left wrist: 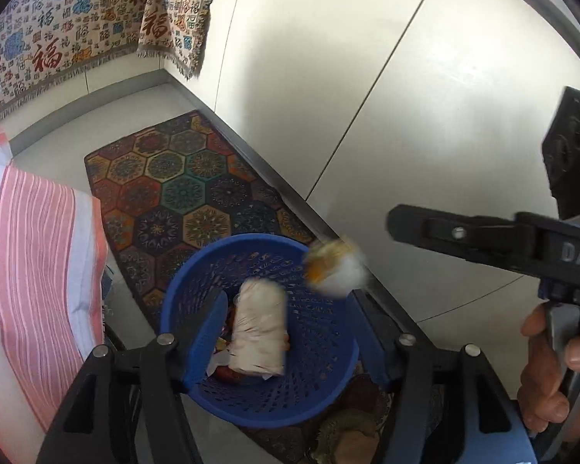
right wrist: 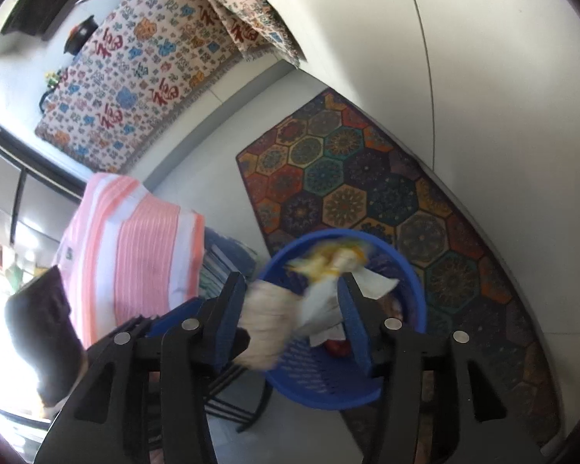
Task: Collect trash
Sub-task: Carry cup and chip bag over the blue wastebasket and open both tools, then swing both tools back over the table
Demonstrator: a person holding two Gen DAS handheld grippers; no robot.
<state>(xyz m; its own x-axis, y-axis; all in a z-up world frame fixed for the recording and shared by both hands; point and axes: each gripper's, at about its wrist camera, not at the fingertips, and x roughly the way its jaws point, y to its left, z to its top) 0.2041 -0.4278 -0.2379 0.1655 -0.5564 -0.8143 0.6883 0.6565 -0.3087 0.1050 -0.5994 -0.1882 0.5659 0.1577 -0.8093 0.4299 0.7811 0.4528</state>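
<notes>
A blue perforated trash basket (left wrist: 328,348) stands on the floor below both grippers; it also shows in the right wrist view (right wrist: 413,282). It holds a white crumpled bag (left wrist: 257,332) and other scraps. A blurred white and orange piece of trash (left wrist: 334,266) is in the air over the basket's rim, free of any finger; it shows in the right wrist view (right wrist: 336,263) between the open fingers. My left gripper (left wrist: 286,332) is open and empty above the basket. My right gripper (right wrist: 294,309) is open over the basket; its body (left wrist: 483,236) shows in the left wrist view.
A patterned hexagon rug (left wrist: 181,193) lies beside the white wall (left wrist: 367,77). A pink striped cloth (left wrist: 38,255) covers something at the left. A printed throw (right wrist: 135,77) hangs at the back. A dark chair frame (right wrist: 232,398) stands by the basket.
</notes>
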